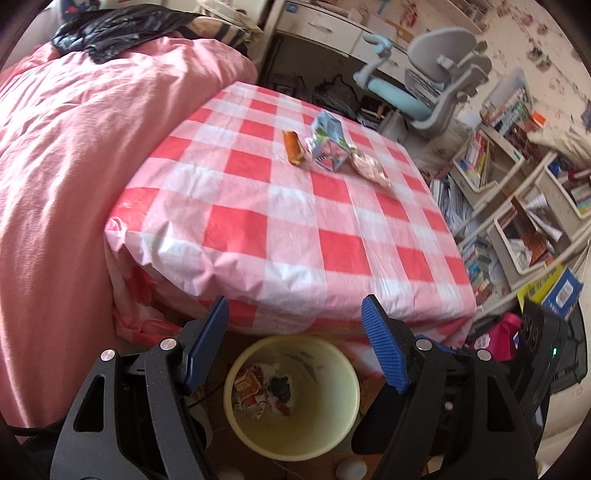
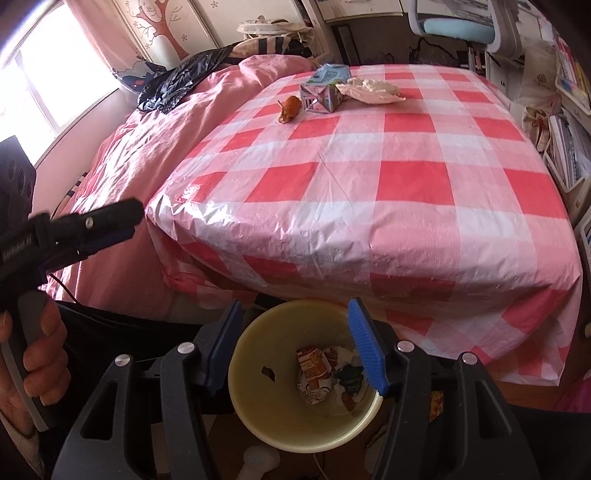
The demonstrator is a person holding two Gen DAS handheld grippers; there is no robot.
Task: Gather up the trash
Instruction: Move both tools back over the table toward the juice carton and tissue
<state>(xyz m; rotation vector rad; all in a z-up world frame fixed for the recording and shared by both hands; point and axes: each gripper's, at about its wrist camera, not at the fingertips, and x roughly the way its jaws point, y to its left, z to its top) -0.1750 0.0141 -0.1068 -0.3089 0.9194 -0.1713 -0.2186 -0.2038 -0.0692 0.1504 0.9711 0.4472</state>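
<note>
A pale yellow bin (image 1: 332, 413) stands on the floor at the table's near edge, with crumpled wrappers (image 1: 258, 391) at its bottom. My left gripper (image 1: 293, 306) hangs open above it, nothing between its blue pads. My right gripper (image 2: 294, 306) is also open and empty over the same bin (image 2: 258, 402), above the wrappers (image 2: 317, 365). On the far side of the red-and-white checked tablecloth (image 2: 406, 177) lie an orange wrapper (image 2: 289, 109), a crushed blue-and-white carton (image 2: 323, 92) and a pale crumpled wrapper (image 2: 369, 90). The left wrist view shows them too: orange wrapper (image 1: 294, 147), carton (image 1: 327, 142), pale wrapper (image 1: 369, 166).
A pink duvet (image 1: 74, 166) with a black bag (image 1: 122, 29) on it lies left of the table. A grey desk chair (image 1: 436, 81) and crowded bookshelves (image 1: 517, 206) stand on the right. A hand (image 2: 40, 354) holds the left gripper's handle at the left of the right wrist view.
</note>
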